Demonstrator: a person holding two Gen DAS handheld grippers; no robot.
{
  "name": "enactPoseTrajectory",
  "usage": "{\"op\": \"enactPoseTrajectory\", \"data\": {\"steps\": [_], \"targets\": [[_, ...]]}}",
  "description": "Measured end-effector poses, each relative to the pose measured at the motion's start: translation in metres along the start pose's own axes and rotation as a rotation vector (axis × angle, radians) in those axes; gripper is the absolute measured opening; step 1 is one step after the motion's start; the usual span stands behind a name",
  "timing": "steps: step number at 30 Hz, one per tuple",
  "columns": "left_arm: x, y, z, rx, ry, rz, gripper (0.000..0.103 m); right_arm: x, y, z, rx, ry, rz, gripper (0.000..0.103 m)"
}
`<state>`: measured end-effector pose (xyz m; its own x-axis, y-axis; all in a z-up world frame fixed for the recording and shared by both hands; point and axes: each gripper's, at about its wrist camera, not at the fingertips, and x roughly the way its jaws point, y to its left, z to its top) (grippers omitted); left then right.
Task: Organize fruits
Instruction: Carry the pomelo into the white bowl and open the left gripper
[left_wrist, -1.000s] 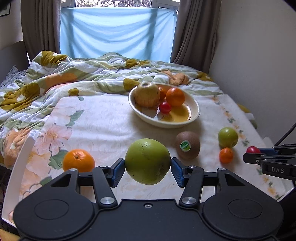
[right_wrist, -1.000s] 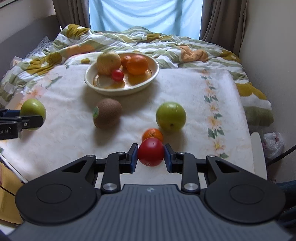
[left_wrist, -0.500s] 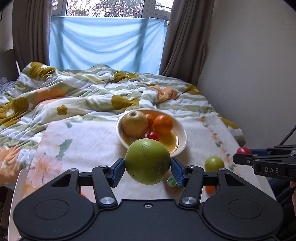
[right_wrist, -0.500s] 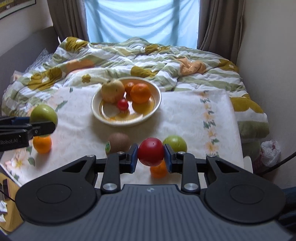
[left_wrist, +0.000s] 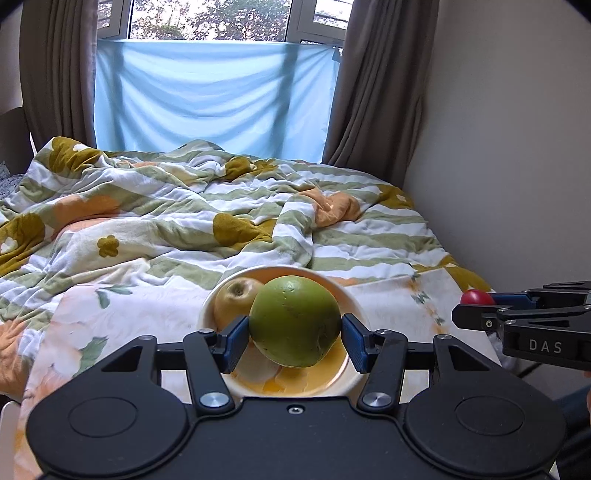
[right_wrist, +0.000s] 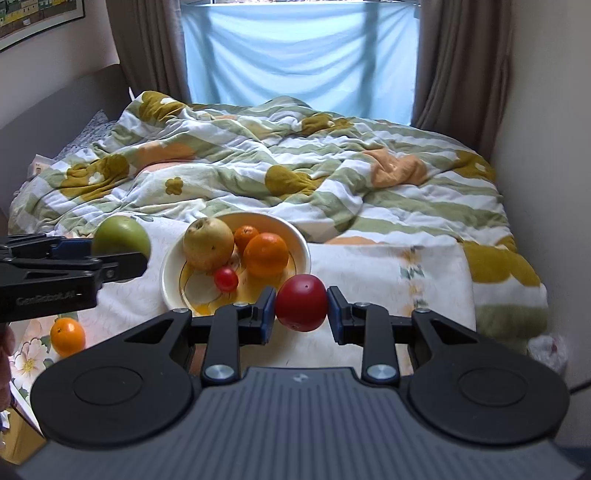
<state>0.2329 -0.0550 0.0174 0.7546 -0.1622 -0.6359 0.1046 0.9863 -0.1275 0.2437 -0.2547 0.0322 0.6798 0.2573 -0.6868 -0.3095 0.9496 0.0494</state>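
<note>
- left gripper clamped on large green fruit; blue pads pressed to both flanks at the widest girth, presumably to stop a round, heavy load from rolling out.
- held above and just short of cream bowl; bowl directly ahead of and beneath the fingertips, so carried fruit hides most of the contents. only yellow-green apple visible, ahead-left of the pads.
- right gripper closed on red fruit; narrow gap suits the small diameter. held clear of the cloth, bowl rim just ahead-left of the fingertips.
- ahead-left of right gripper, inside bowl: apple, large orange, smaller orange behind it, small red fruit. likely gathered there as the sorting destination.
- loose orange on floral cloth, far left of right gripper, below the left tool body; not yet collected.
- rumpled duvet beyond the bowl in both views.
- compared with half a second earlier: both grippers advanced toward the bowl, both loads unchanged in the grip. bowl now much closer under left gripper. kiwi, small green fruit and small orange near right gripper no longer in sight, apparently passed beneath the tool.
- judged step: transport of both fruits to bowl, release pending.
</note>
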Motion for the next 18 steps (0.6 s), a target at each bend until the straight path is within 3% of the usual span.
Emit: {"op": "enactPoseTrajectory", "data": {"steps": [18], "targets": [[0.101,-0.022,0.001,-0.002,0.136,0.034,0.059,0.084,-0.049,0.030,-0.027,0.078,0.069,0.045]]}}
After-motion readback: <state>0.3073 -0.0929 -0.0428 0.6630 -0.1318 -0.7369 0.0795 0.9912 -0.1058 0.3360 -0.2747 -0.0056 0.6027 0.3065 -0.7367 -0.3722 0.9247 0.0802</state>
